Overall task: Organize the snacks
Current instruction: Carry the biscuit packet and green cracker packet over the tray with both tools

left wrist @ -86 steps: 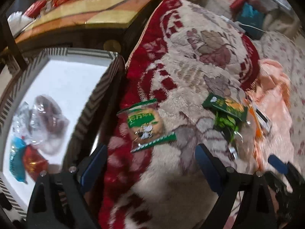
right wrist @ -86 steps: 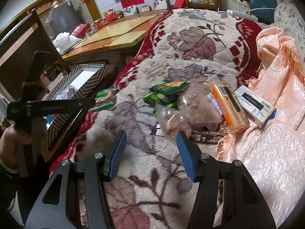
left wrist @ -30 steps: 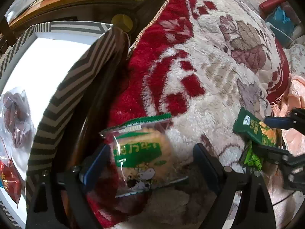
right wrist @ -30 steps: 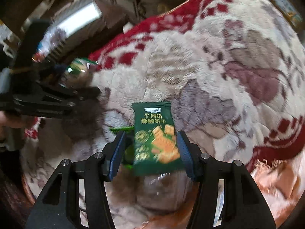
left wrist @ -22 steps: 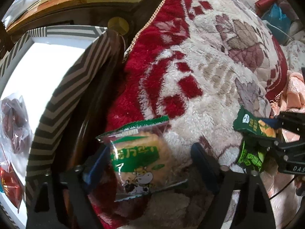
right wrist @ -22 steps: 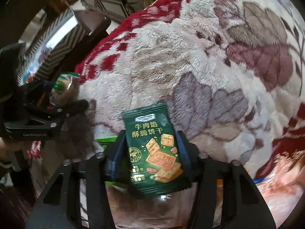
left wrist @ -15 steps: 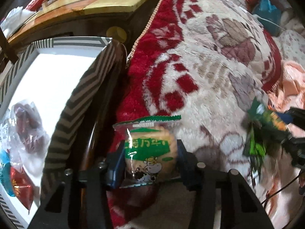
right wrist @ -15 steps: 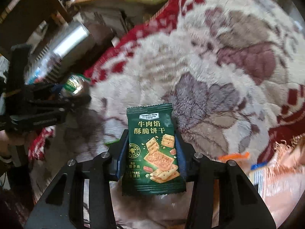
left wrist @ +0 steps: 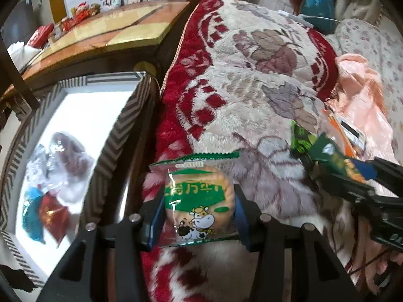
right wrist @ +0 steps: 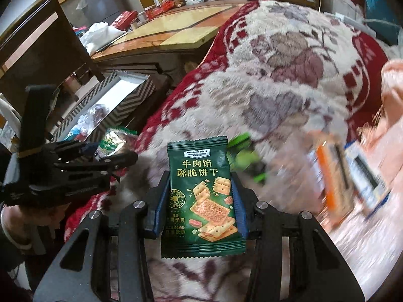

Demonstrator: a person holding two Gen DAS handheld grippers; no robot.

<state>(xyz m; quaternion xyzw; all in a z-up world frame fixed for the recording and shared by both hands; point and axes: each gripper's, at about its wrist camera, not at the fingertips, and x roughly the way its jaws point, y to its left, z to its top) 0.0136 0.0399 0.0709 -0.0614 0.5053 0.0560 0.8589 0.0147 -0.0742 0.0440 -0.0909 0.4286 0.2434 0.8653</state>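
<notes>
Jaws on left gripper [left wrist: 197, 207] are clamping cake packet [left wrist: 196, 196]; right gripper [right wrist: 200, 198] jaws are squeezing green cracker pack [right wrist: 201, 196], both over blanket [left wrist: 252, 95] w/ box [left wrist: 118, 130] nearby.

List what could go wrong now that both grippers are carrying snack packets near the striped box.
1. The left gripper pinches the round cow-print pastry packet by its sides; squeezing may crush the pastry.
2. The right gripper holds the slick green cracker packet by its edges; it might slip out.
3. Both grippers are close together and could collide at the striped box.
</notes>
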